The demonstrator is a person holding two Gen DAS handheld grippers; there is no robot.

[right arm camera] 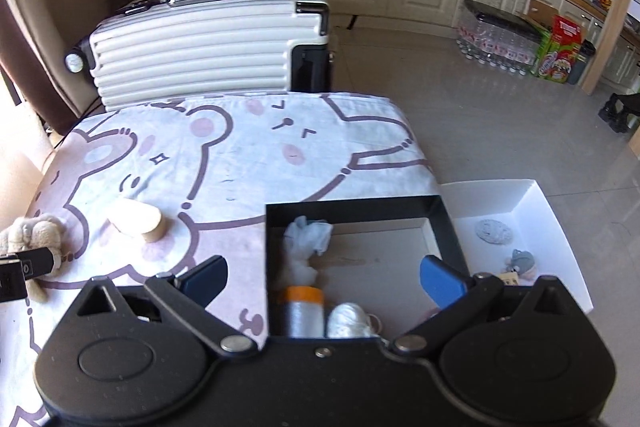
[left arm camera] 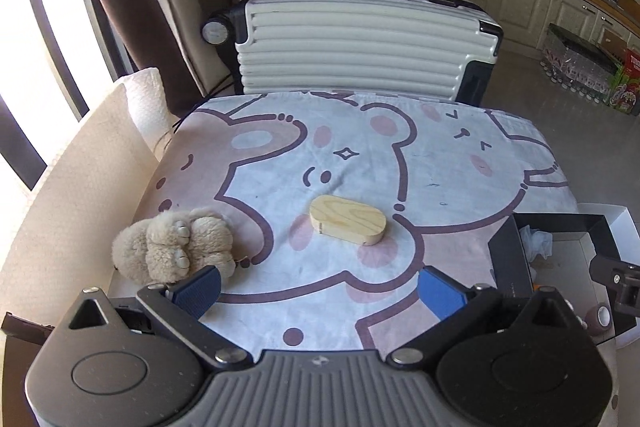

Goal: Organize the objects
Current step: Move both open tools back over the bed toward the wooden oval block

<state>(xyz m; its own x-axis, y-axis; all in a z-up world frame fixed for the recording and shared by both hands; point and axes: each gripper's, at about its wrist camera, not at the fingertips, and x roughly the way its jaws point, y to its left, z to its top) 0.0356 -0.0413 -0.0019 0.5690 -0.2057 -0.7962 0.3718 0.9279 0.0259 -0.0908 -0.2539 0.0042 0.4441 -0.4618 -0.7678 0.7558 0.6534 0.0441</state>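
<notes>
left gripper (left arm camera: pixel 318 287) jaws apart | right gripper (right arm camera: pixel 324 281) jaws apart | one plush toy (left arm camera: pixel 172 247), half hidden | one wooden block (left arm camera: pixel 347 225) | black box (right arm camera: pixel 448 227) contents unclear

A beige plush toy (left arm camera: pixel 172 247) lies on its side at the near left of the cartoon-bear cloth (left arm camera: pixel 460 155), with a pale oval wooden block (left arm camera: pixel 347 225) lying flat to its right near the middle. At the near right a black-walled box (right arm camera: pixel 448 227) holds a crumpled pale cloth (right arm camera: pixel 310 233), an orange-capped grey cylinder (right arm camera: pixel 303 311) and a white ball (right arm camera: pixel 348 319). Further right, a white box (right arm camera: pixel 548 211) holds a grey disc (right arm camera: pixel 494 233) and a small grey toy (right arm camera: pixel 520 261).
</notes>
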